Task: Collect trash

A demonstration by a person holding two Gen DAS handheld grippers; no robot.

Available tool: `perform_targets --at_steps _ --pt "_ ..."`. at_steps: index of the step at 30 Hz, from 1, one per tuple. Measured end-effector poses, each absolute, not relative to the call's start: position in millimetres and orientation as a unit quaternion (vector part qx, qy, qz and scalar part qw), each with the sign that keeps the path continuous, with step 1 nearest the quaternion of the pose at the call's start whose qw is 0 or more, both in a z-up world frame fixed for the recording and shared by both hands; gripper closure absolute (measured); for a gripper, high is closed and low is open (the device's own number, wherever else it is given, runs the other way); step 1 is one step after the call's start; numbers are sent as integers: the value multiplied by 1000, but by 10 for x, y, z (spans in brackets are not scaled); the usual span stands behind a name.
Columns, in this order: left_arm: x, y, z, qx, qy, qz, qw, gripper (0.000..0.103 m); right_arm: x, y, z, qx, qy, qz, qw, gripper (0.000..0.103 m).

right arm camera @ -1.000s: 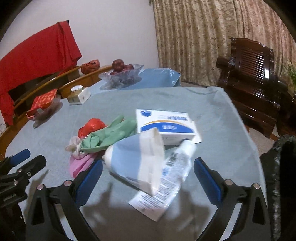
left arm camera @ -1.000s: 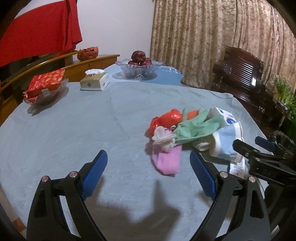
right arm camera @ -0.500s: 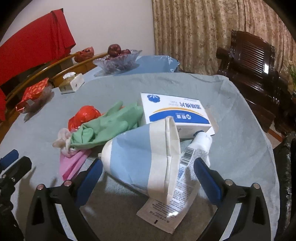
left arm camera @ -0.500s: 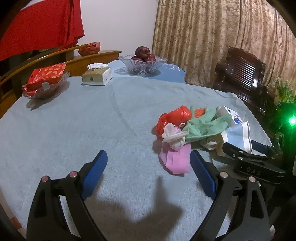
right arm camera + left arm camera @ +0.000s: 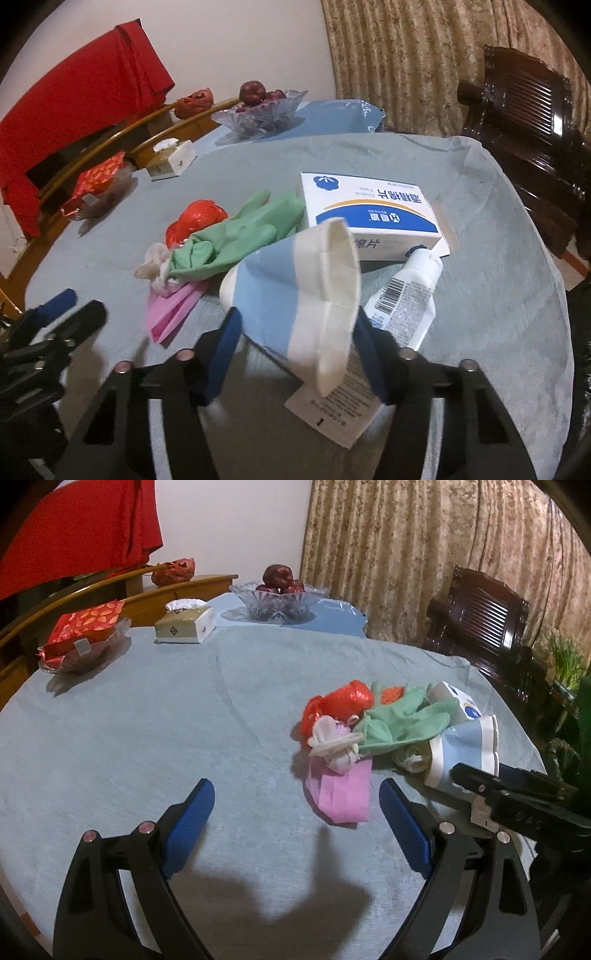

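A pile of trash lies on the grey-blue tablecloth: a blue-and-white paper cup on its side, a white-and-blue box, a white tube, a green rubber glove, a red plastic bag and a pink paper. My right gripper has closed its blue pads on the two sides of the paper cup. My left gripper is open and empty, above the cloth just before the pink paper. The cup also shows in the left wrist view.
A glass fruit bowl, a tissue box and a dish with a red packet stand at the table's far side. A dark wooden chair is at the right. A black bag edge shows at far right.
My right gripper moved forward onto the paper cup and closed its pads on it. My left gripper stayed open and shifted slightly.
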State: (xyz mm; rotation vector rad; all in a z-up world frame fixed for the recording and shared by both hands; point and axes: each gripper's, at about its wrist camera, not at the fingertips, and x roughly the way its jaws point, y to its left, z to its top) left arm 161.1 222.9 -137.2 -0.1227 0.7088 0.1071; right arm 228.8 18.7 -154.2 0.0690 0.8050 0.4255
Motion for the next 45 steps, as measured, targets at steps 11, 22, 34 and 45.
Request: perform_targets --at_steps 11,22,34,45 --pt "1569 2146 -1359 -62 345 46 935 15 2238 199 -1494 35 380 186 905 14" --pt "1535 2452 -1332 -67 338 69 936 15 2353 497 -1597 6 392 143 909 12" --pt "1556 2435 -1376 -77 340 64 935 15 2222 157 -1535 30 398 122 909 12" --pt "1588 2272 -1361 -71 343 53 935 15 2320 125 -1539 29 401 150 903 29"
